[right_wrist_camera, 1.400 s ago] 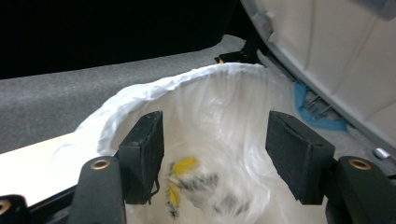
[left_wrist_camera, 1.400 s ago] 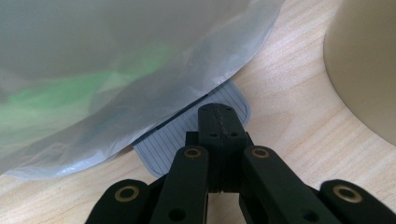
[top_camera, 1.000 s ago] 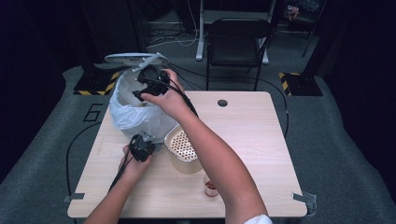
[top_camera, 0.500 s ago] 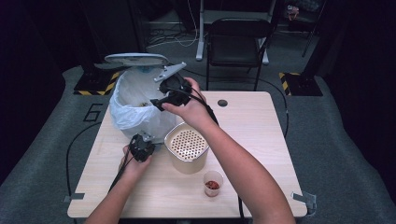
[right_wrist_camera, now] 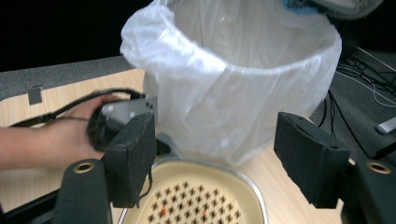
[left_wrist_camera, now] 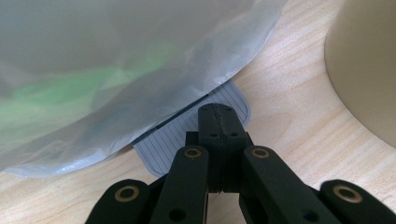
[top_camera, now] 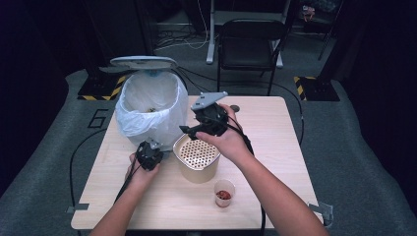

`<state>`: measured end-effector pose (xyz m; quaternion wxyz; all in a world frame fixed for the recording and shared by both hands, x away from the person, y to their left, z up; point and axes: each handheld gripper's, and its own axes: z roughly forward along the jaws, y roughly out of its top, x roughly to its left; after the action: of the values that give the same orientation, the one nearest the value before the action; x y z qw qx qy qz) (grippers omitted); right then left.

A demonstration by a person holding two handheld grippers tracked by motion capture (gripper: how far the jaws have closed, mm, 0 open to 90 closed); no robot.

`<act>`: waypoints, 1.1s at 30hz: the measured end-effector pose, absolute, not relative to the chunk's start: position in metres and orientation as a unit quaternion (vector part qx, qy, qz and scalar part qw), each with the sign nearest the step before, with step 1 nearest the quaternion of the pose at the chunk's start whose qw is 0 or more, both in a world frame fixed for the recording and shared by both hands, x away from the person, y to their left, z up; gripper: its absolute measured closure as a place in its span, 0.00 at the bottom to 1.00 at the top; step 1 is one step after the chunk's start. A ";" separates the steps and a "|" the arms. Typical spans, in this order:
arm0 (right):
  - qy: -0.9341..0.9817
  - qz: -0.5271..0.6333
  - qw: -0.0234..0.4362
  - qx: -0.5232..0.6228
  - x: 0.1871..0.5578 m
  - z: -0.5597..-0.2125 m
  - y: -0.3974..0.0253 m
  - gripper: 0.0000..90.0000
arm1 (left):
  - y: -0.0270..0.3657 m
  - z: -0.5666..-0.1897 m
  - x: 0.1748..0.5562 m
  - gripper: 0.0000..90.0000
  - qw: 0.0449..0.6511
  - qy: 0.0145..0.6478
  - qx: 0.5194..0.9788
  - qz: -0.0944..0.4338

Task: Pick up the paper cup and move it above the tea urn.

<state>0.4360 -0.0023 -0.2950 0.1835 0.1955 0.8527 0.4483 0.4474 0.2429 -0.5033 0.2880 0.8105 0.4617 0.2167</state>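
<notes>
Left claw (left_wrist_camera: 219, 135) pressed together on the bin's pedal (left_wrist_camera: 196, 126). Right claw (right_wrist_camera: 224, 163) spread above the strainer pot (top_camera: 196, 156). The pot looks stiff and light; grip its rim.

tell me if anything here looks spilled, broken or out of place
Nothing stands out. The lined bin stands upright with its lid open, the perforated container and small cup sit upright on the table, with no spills visible.
</notes>
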 end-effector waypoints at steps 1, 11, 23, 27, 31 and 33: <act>0.850 0.452 0.180 0.201 0.433 -0.300 -0.007 0.31 | 0.243 -0.504 0.447 1.00 0.287 0.467 0.808 0.217; 0.850 0.440 0.185 0.221 0.413 -0.329 -0.035 0.24 | 0.243 -0.504 0.447 1.00 0.288 0.467 0.808 0.217; 0.847 0.442 0.169 0.242 0.378 -0.369 -0.064 0.15 | 0.243 -0.503 0.447 1.00 0.285 0.468 0.809 0.214; 0.848 0.439 0.158 0.251 0.368 -0.388 -0.075 0.13 | 0.243 -0.503 0.447 1.00 0.288 0.458 0.813 0.216; 0.848 0.438 0.150 0.256 0.361 -0.403 -0.082 0.12 | 0.243 -0.503 0.448 1.00 0.288 0.459 0.811 0.221; 0.849 0.437 0.147 0.259 0.358 -0.410 -0.084 0.12 | 0.243 -0.503 0.448 1.00 0.284 0.455 0.814 0.225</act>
<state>0.3582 -0.0843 -0.4096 0.1475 0.2585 0.8486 0.4373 0.4481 0.2433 -0.5030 0.2842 0.8137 0.4545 0.2248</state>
